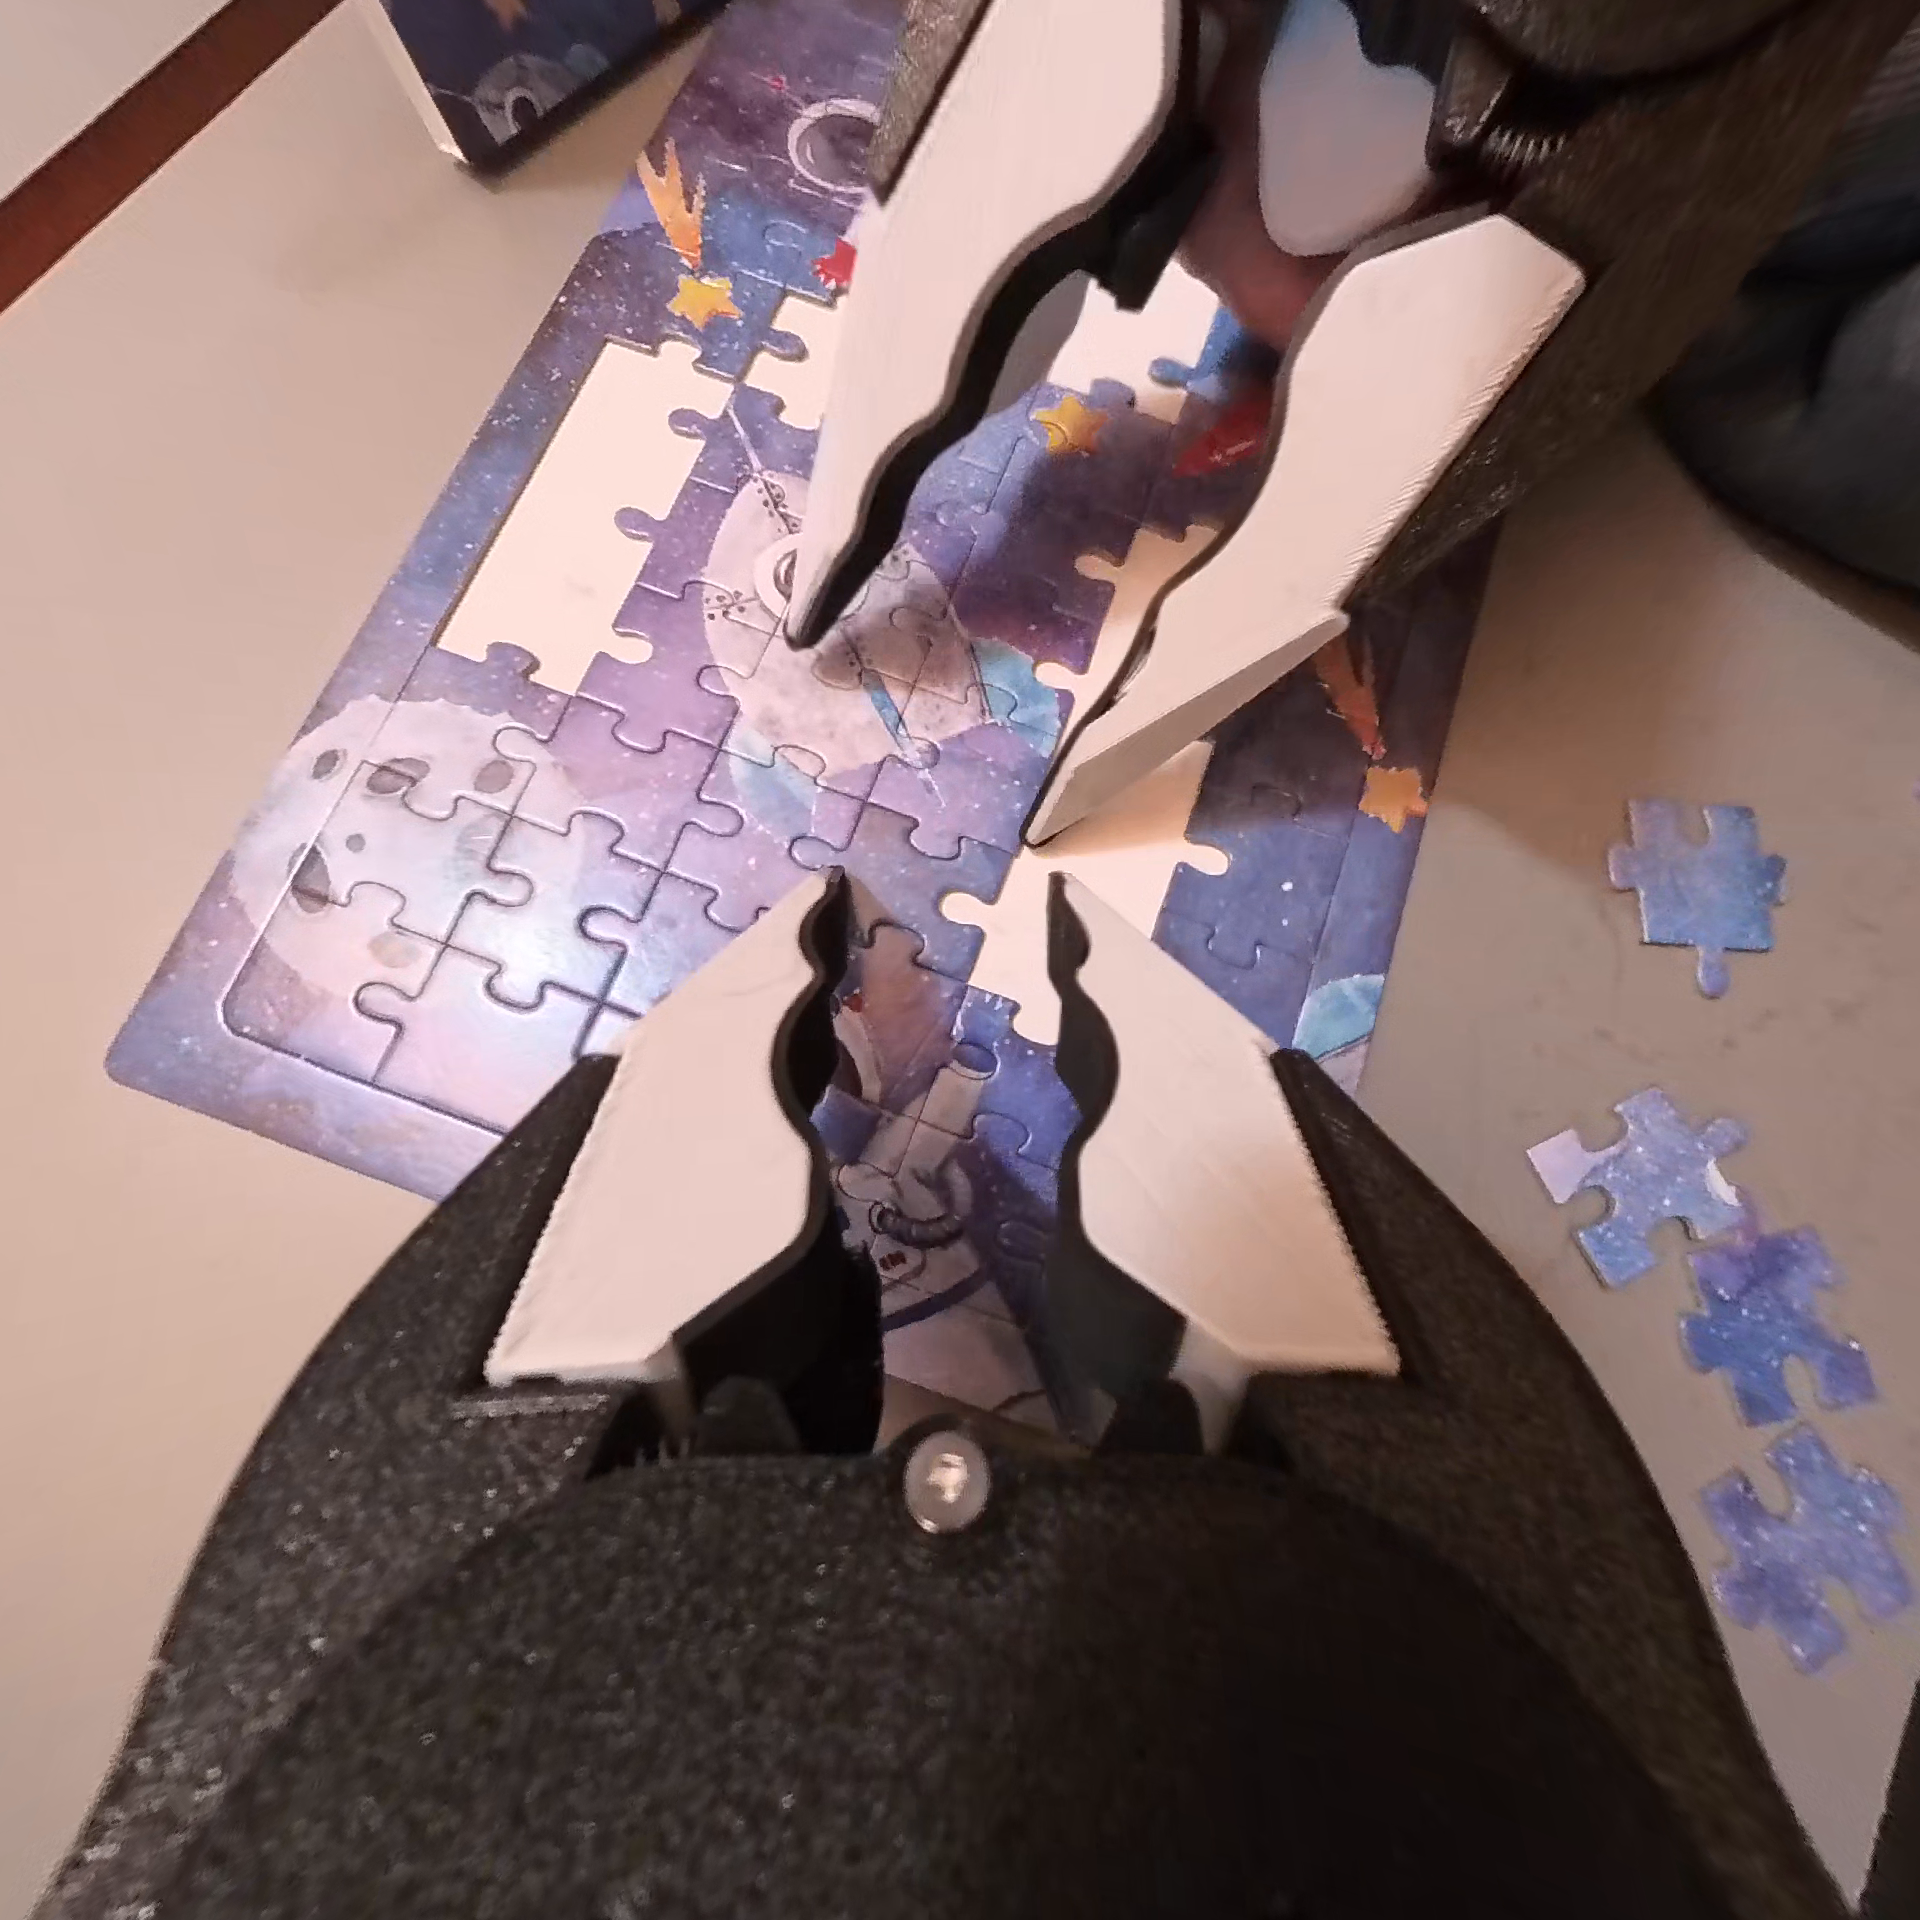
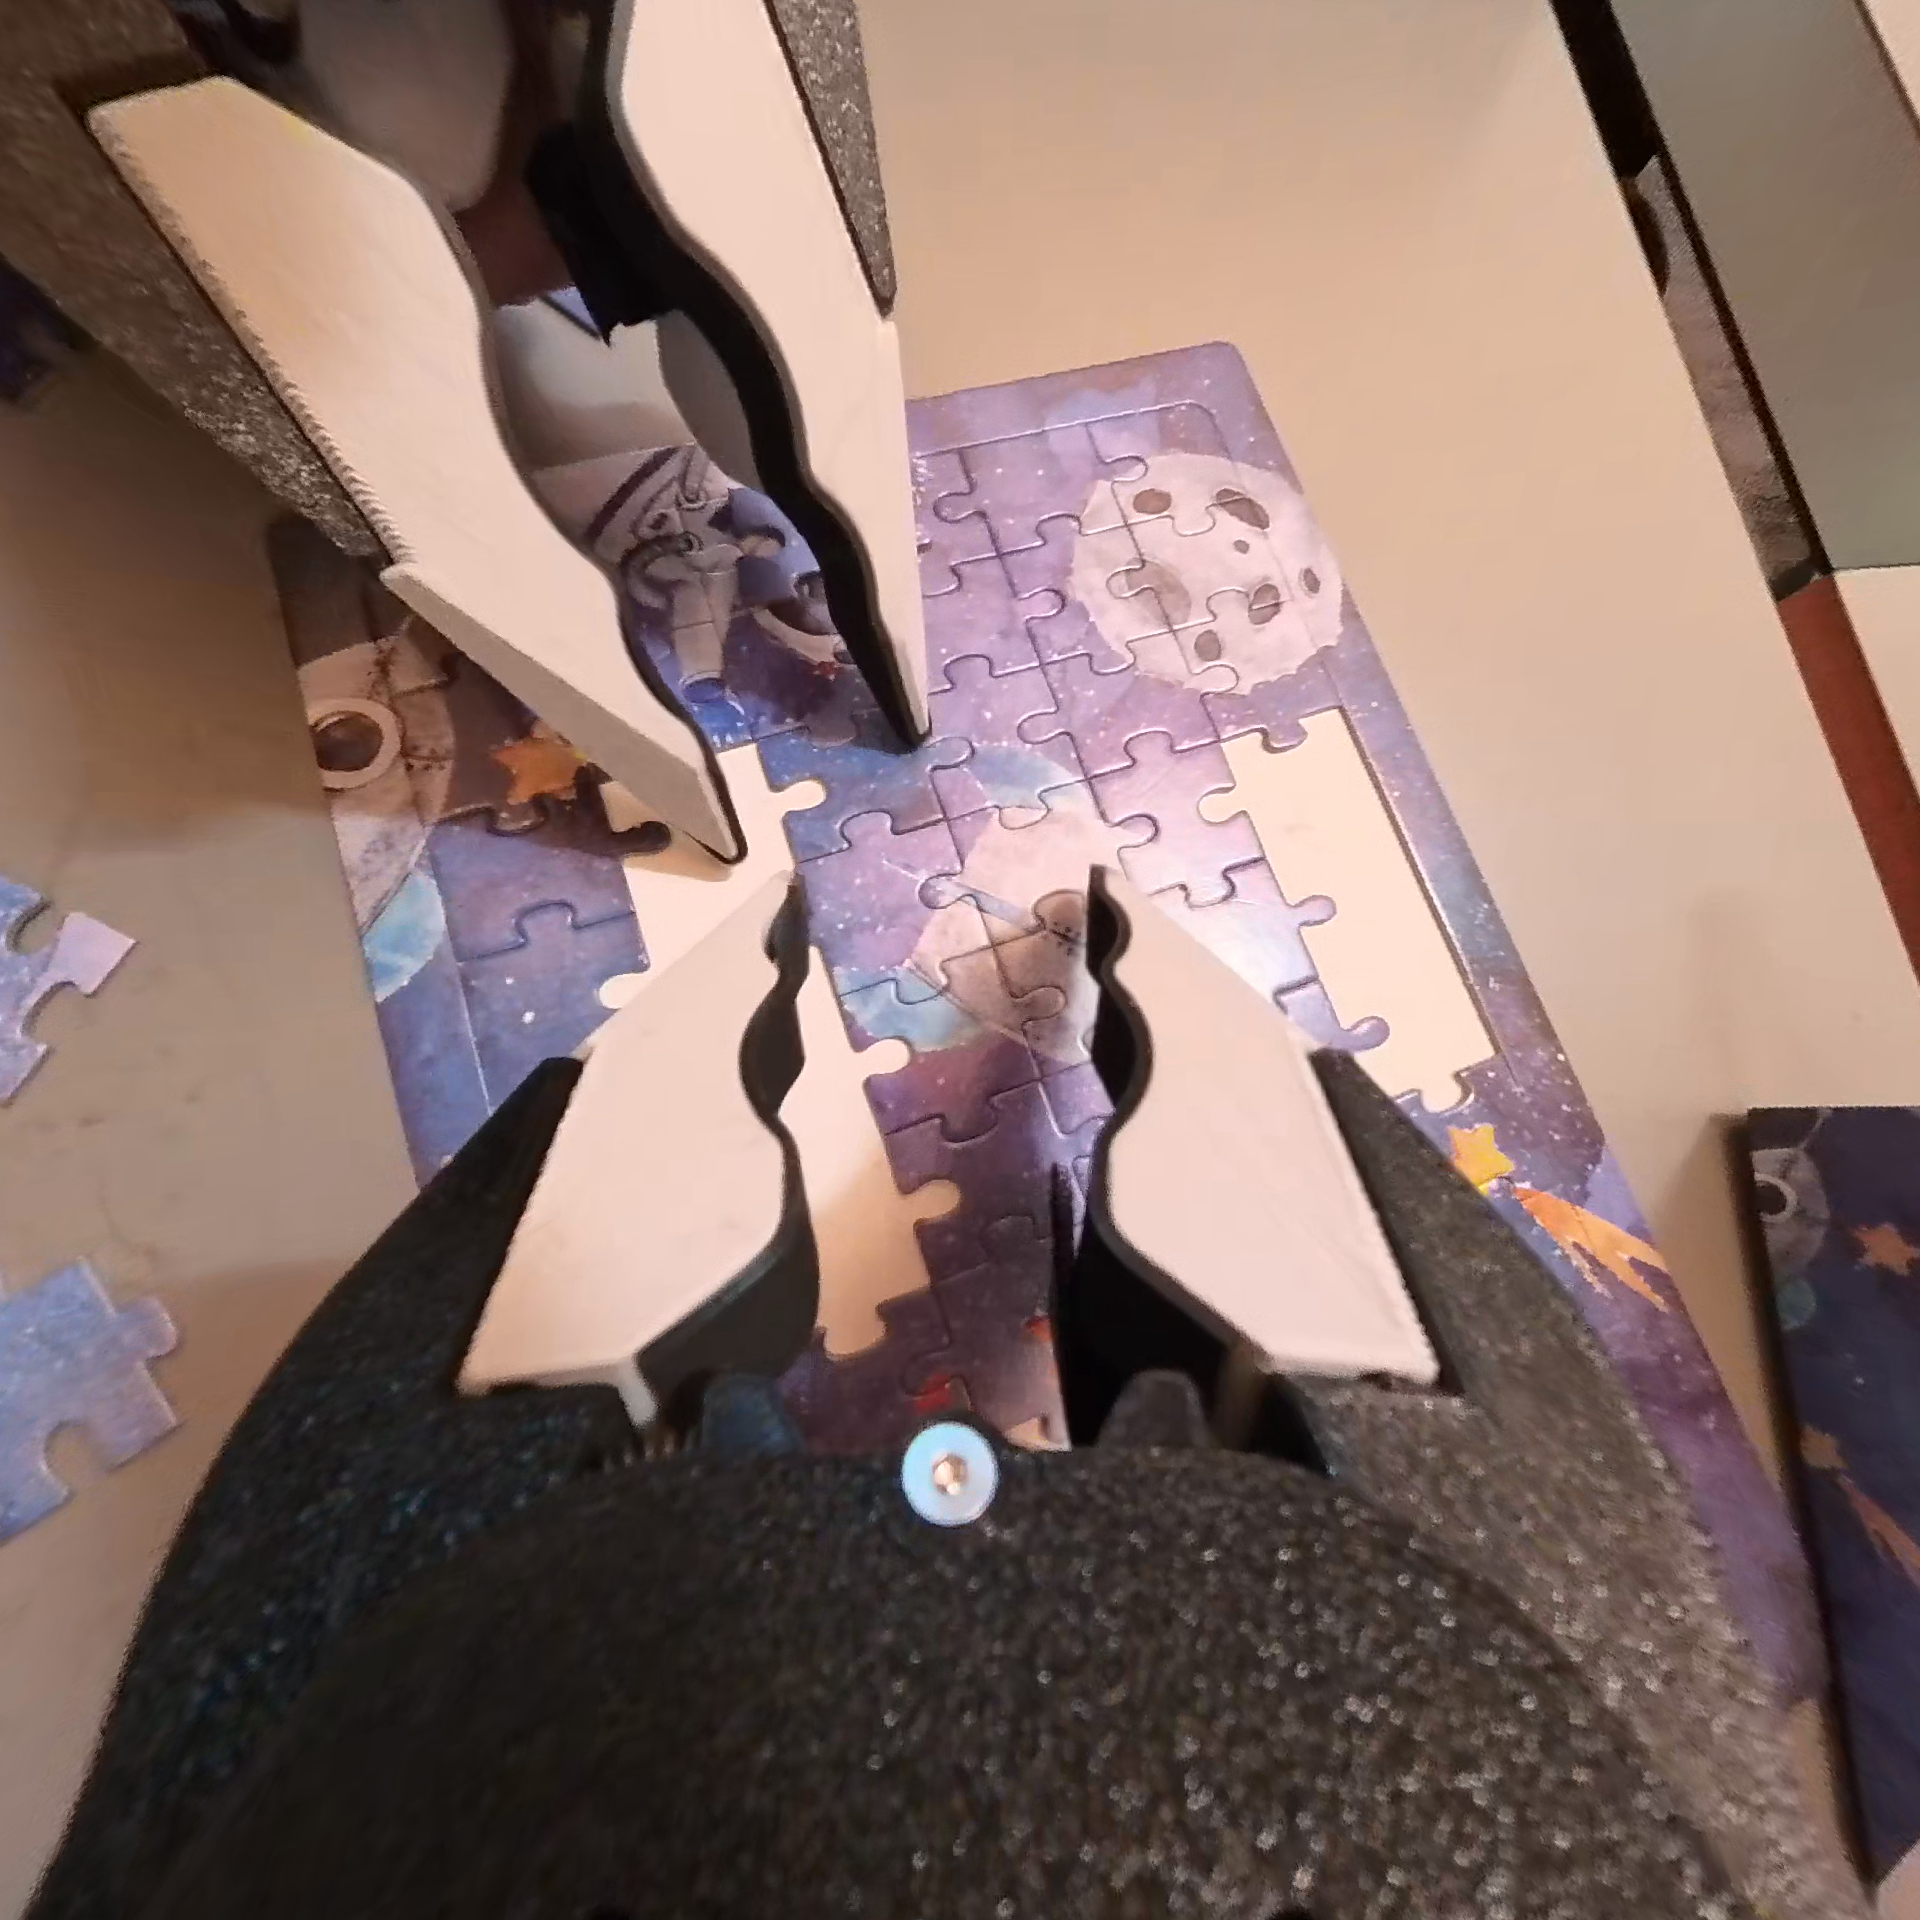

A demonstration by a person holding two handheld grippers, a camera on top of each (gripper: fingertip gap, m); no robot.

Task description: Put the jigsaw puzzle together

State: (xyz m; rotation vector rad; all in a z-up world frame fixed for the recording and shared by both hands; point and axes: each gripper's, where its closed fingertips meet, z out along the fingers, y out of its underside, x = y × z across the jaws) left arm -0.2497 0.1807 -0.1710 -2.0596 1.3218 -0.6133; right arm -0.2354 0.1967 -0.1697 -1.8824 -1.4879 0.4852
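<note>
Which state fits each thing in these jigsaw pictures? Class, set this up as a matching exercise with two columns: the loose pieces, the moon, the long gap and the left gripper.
Things
1. loose pieces
2. moon
3. long gap
4. left gripper

States
A. fully pieced together
B. jaws apart, holding nothing
C. lying separate, joined to nothing
D. unfilled, beside the border

Pairs: 1-C, 2-A, 3-D, 4-B
</note>
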